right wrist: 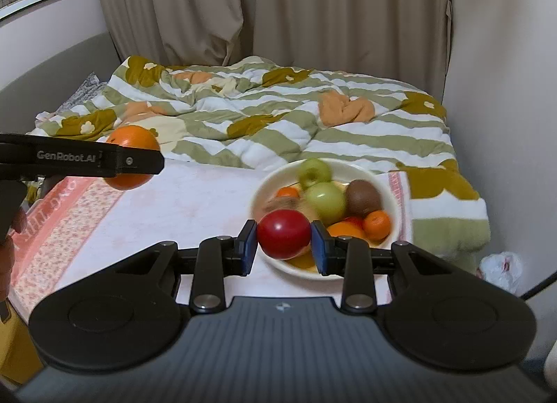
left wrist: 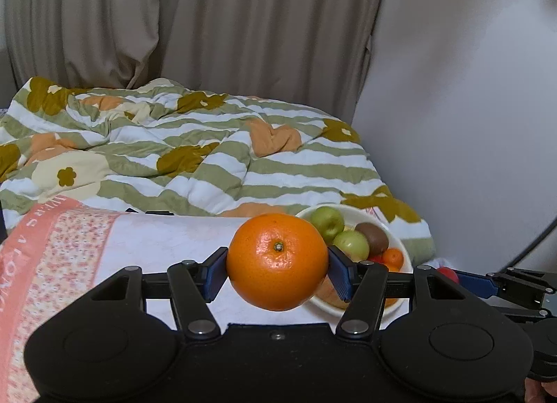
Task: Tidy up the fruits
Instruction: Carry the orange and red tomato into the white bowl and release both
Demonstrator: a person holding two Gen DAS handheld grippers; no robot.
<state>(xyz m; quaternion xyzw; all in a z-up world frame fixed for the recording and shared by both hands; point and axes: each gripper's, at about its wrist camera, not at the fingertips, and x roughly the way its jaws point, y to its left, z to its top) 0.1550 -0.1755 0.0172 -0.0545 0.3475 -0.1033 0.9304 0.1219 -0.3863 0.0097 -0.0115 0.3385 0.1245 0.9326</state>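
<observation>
My left gripper (left wrist: 277, 269) is shut on a large orange (left wrist: 277, 261), held above the white cloth. In the right wrist view the same orange (right wrist: 132, 138) shows at the left, partly behind the left gripper's black body. My right gripper (right wrist: 284, 241) is shut on a red fruit (right wrist: 283, 234), just in front of the white bowl (right wrist: 393, 201). The bowl holds two green apples (right wrist: 325, 202), a kiwi (right wrist: 362, 197) and small oranges (right wrist: 376, 225). In the left wrist view the bowl (left wrist: 400, 239) sits right of the orange, and the red fruit (left wrist: 448, 274) peeks out at the right.
A white cloth with a pink floral border (right wrist: 69, 215) covers the surface under the bowl. Behind it lies a rumpled green-striped quilt (right wrist: 278, 117) on a bed, with beige curtains (right wrist: 271, 2) beyond. A white plastic bag (right wrist: 501, 265) lies at the right, by the wall.
</observation>
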